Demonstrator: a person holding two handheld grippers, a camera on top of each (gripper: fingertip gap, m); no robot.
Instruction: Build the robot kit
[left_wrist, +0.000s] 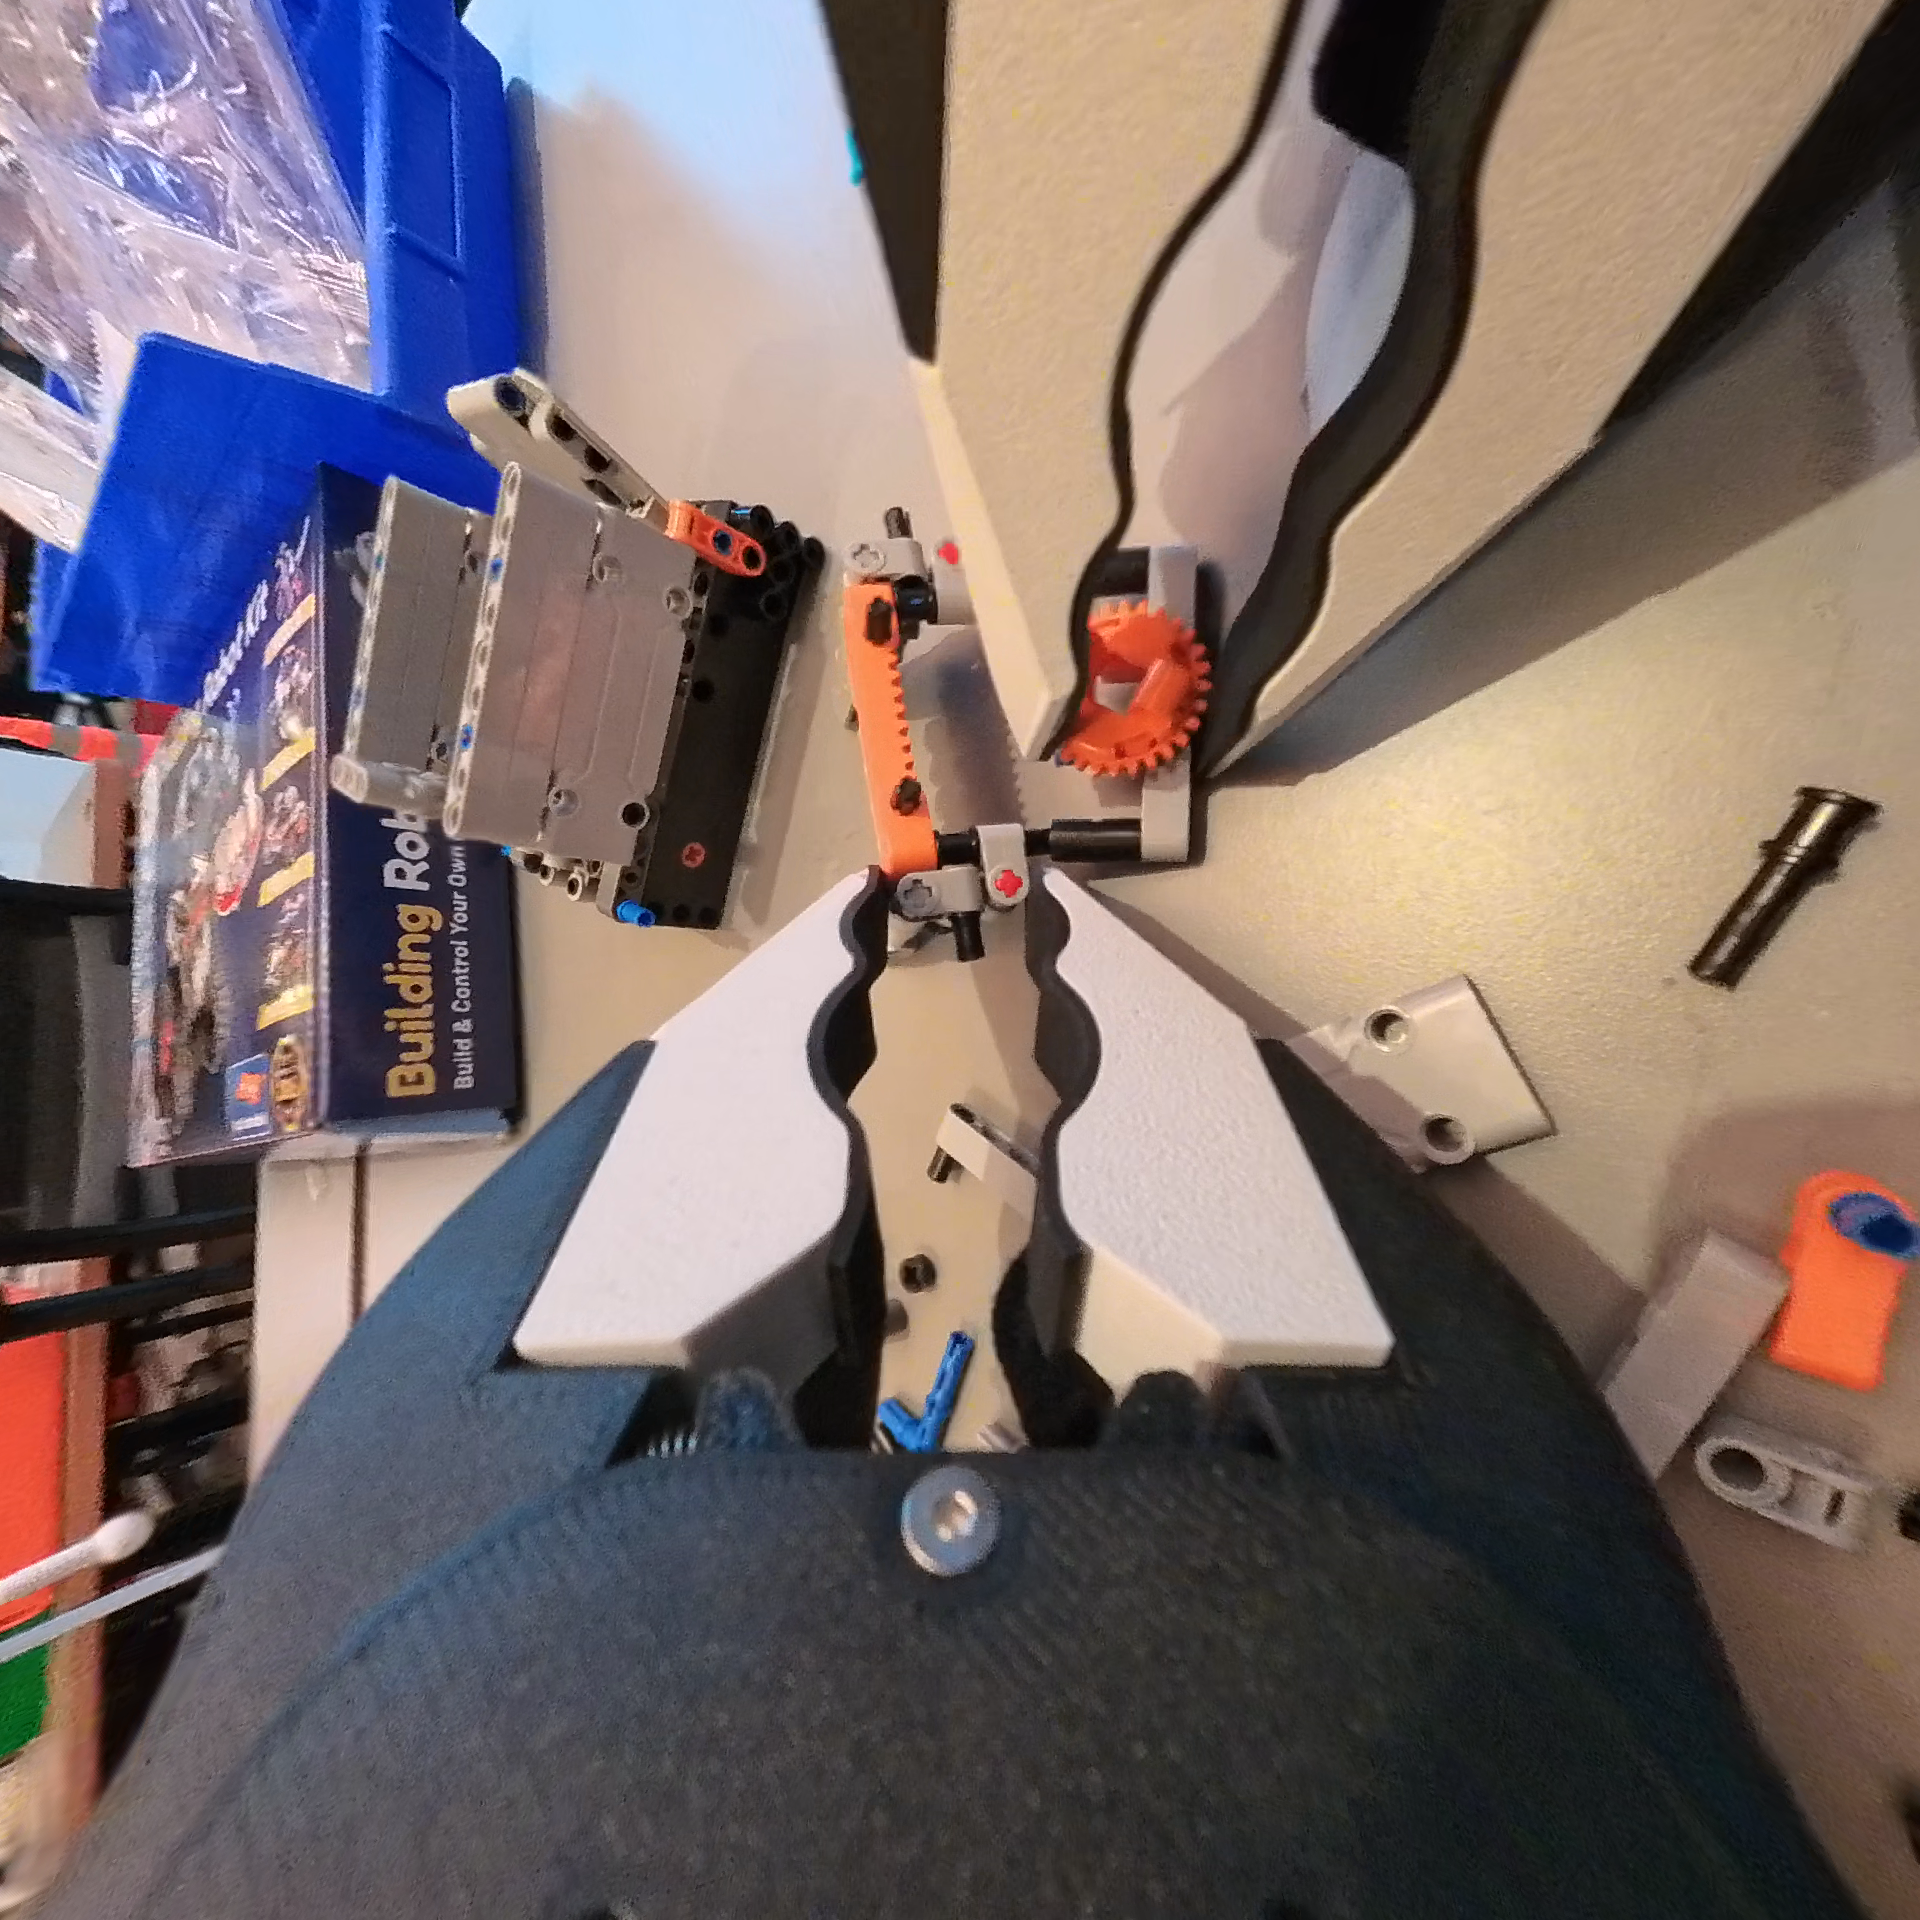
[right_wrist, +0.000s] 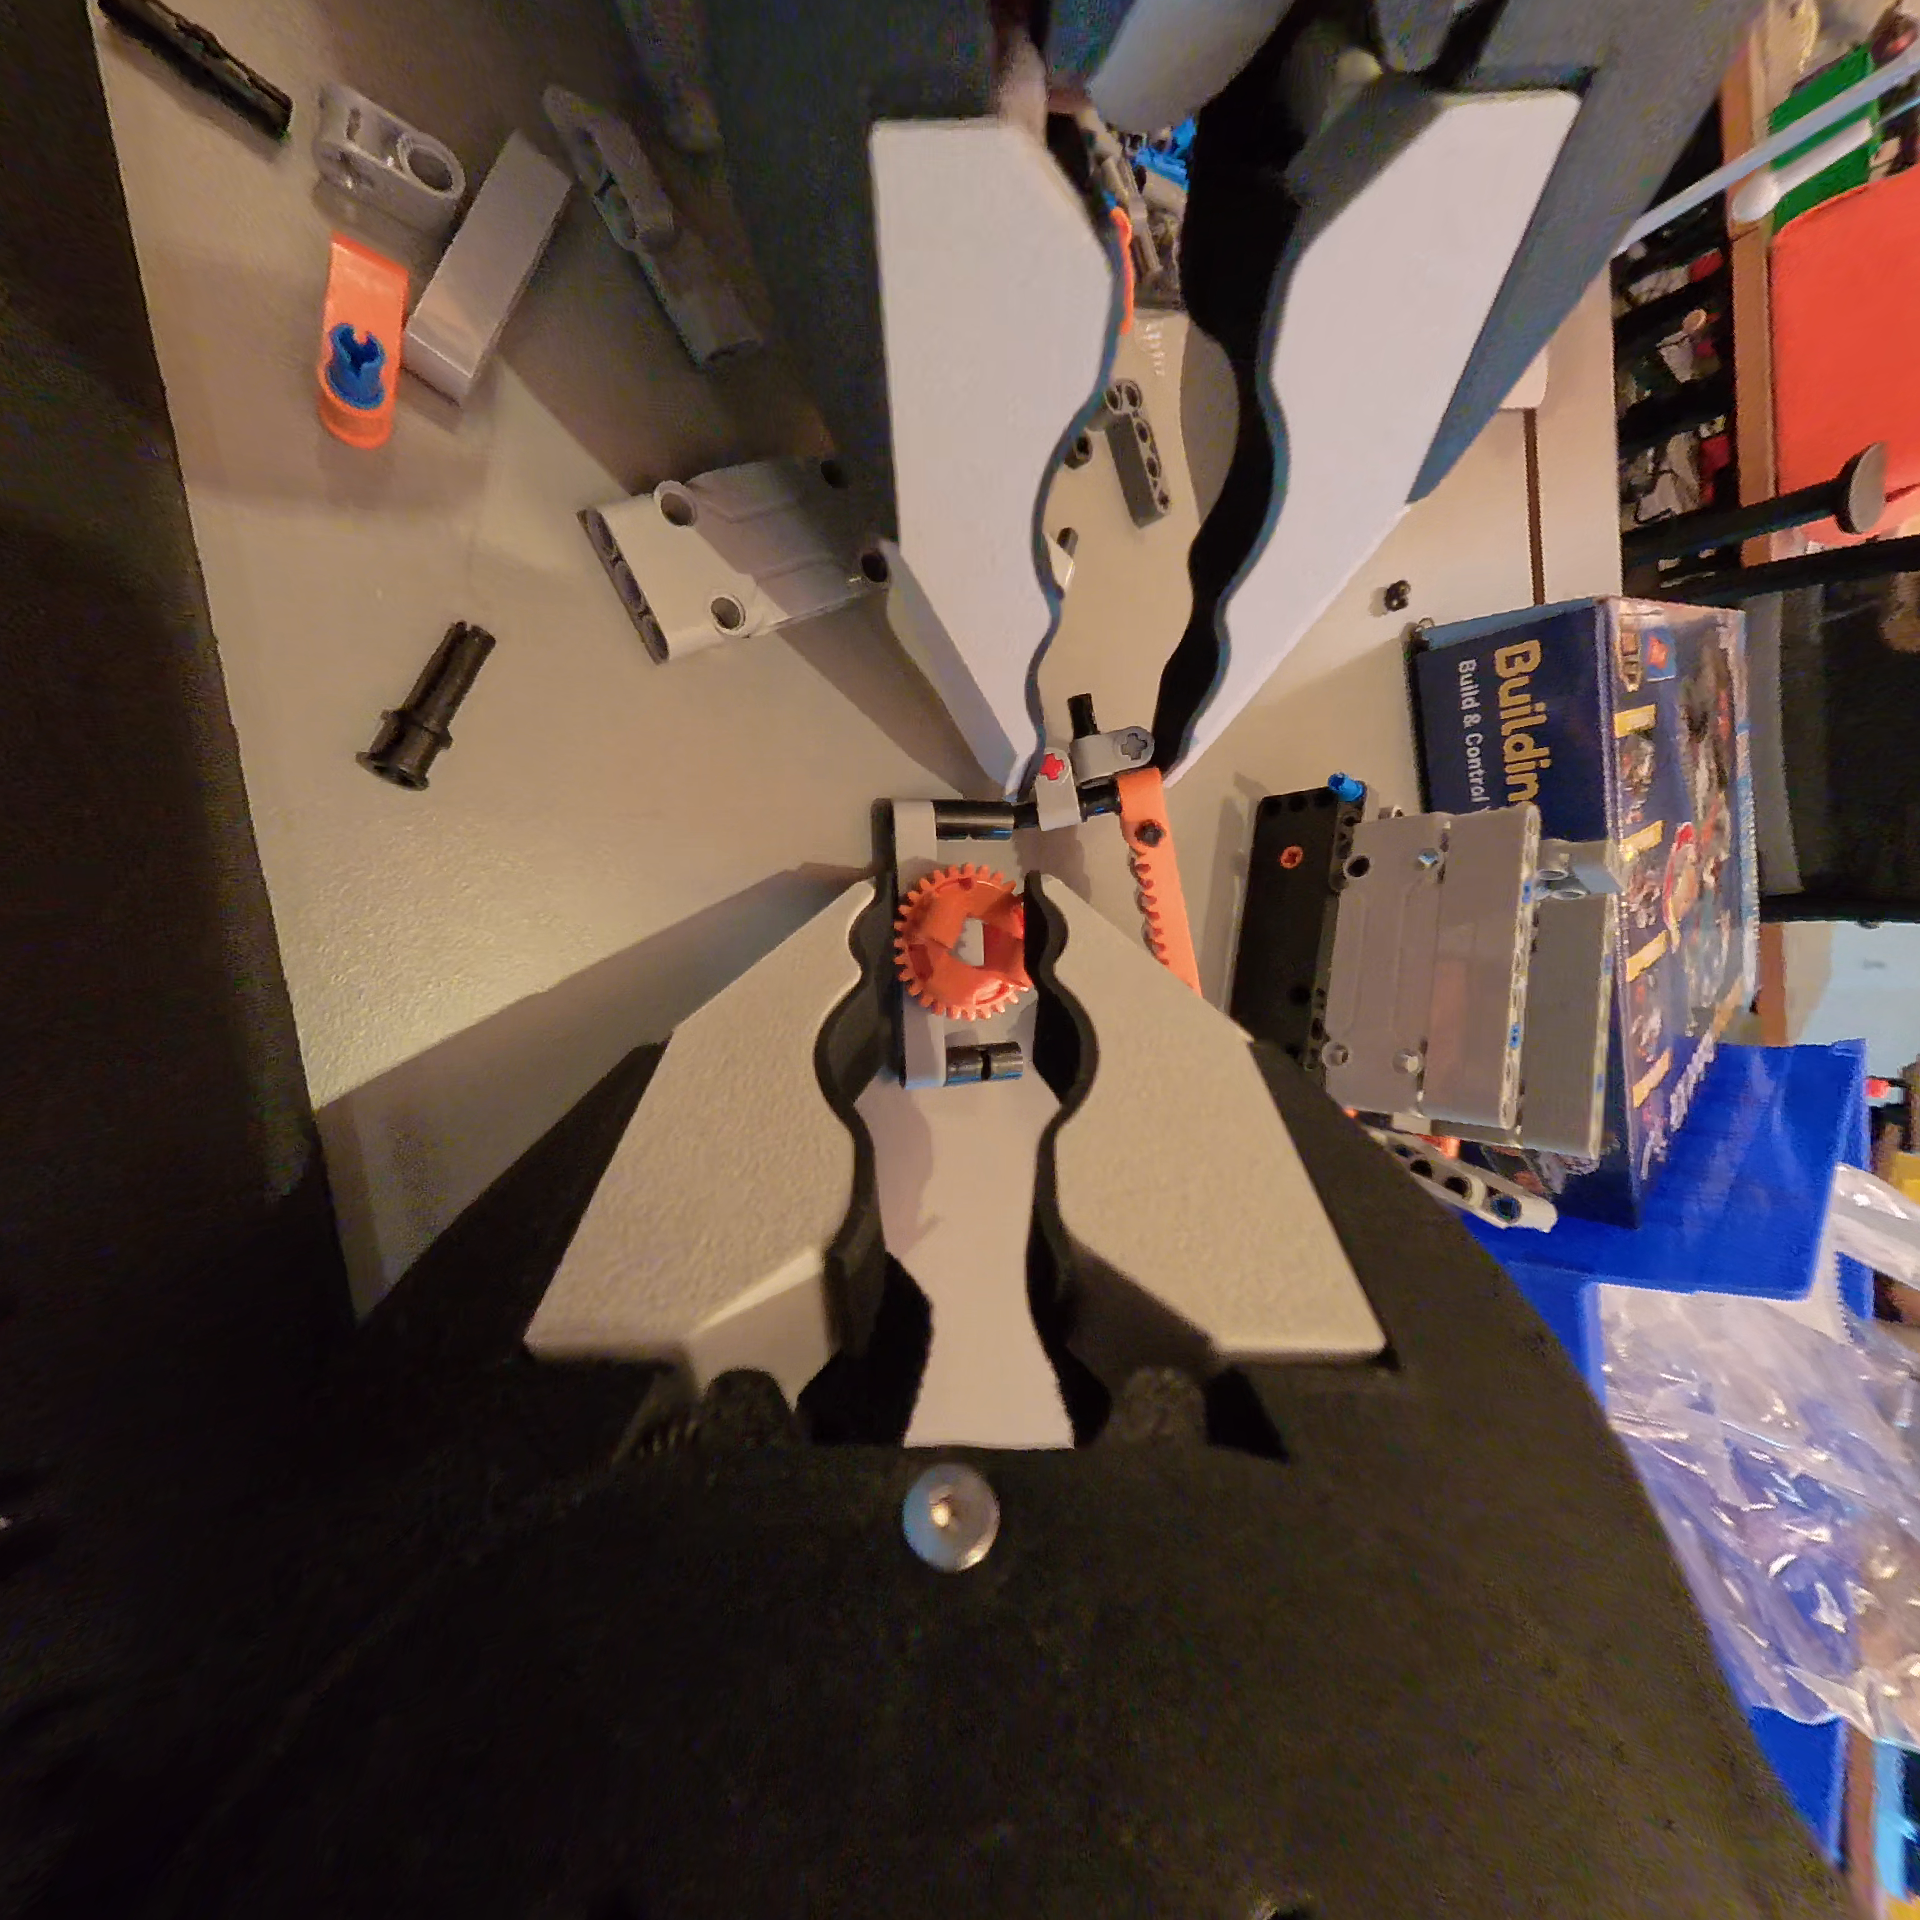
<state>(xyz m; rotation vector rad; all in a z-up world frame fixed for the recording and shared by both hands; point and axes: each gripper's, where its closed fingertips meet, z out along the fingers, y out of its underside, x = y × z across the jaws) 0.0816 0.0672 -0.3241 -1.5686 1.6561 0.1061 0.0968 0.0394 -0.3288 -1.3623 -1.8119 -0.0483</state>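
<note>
- Left wrist view: the left tongs (left_wrist: 956, 904) pinch the near end of a small toy assembly, at a grey connector with a red cross (left_wrist: 987, 878) beside an orange toothed bar (left_wrist: 888, 727).
- Right wrist view: the right tongs (right_wrist: 961, 894) pinch the other end, a grey frame (right_wrist: 920, 1049) that carries an orange gear (right_wrist: 961, 951).
- The two tongs face each other tip to tip; the assembly spans the gap between them, over the pale desk (right_wrist: 582, 883).
- Beside the assembly sits a grey and black block unit (left_wrist: 582, 675), with a dark blue box (left_wrist: 416, 935) behind it.
- Loose parts lie on the desk: a black pin (right_wrist: 426, 707), a grey panel (right_wrist: 727, 561), an orange piece with a blue plug (right_wrist: 358, 343).
</note>
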